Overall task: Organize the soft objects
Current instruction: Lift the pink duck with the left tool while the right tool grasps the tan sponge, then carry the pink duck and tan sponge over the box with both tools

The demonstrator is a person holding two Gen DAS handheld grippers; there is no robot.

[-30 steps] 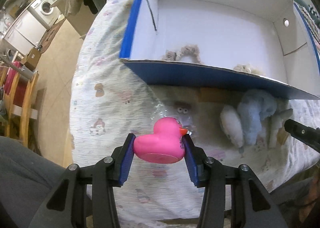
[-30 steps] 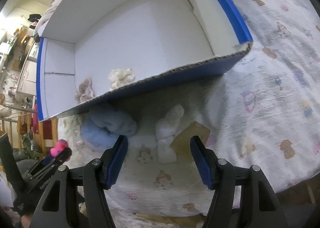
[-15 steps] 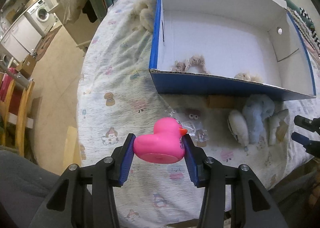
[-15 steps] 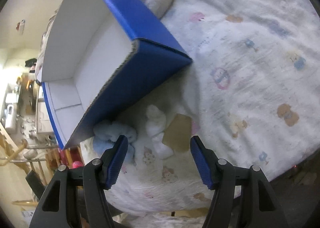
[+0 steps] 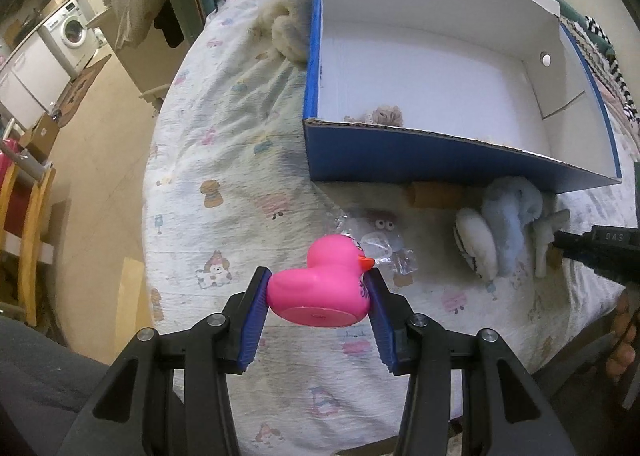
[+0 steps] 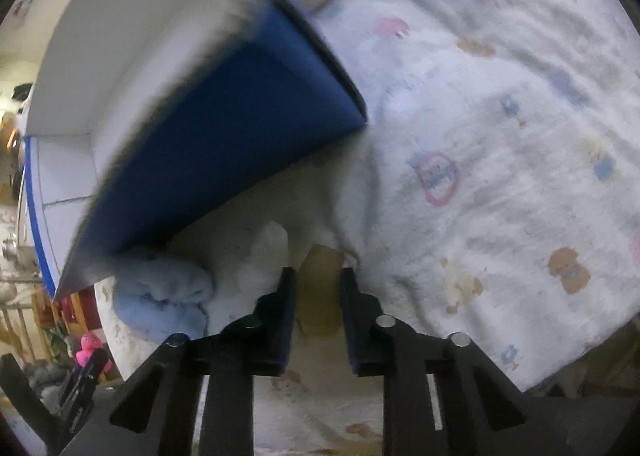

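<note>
The left gripper (image 5: 320, 292) is clamped on a pink rubber duck (image 5: 320, 288); its two blue pads press the duck from both sides, and the orange beak points to the right. The duck is held above the printed bedsheet (image 5: 224, 160), near the front edge of the bed.

Behind it stands a blue cardboard box (image 5: 420, 152) with a white inside. In the box, close to the front wall, a small beige fluffy thing (image 5: 386, 114) is partly visible. Outside, just beside the front wall of the box, lie a light blue plush toy (image 5: 508, 216) and a white plush piece (image 5: 476, 248) touching it. A clear plastic wrapper (image 5: 384, 248) lies on the sheet between the duck and the plush toys.

The right gripper (image 6: 318, 284) is low over the sheet, its fingers only a little apart – a narrow gap stays between them. In this gap a brown cardboard tag (image 6: 318, 288) is seen, but I cannot tell if the pads touch it. A white plush piece (image 6: 268, 252) is just left of the fingers, and the blue plush (image 6: 160, 296) further left – this view is blurred
</note>
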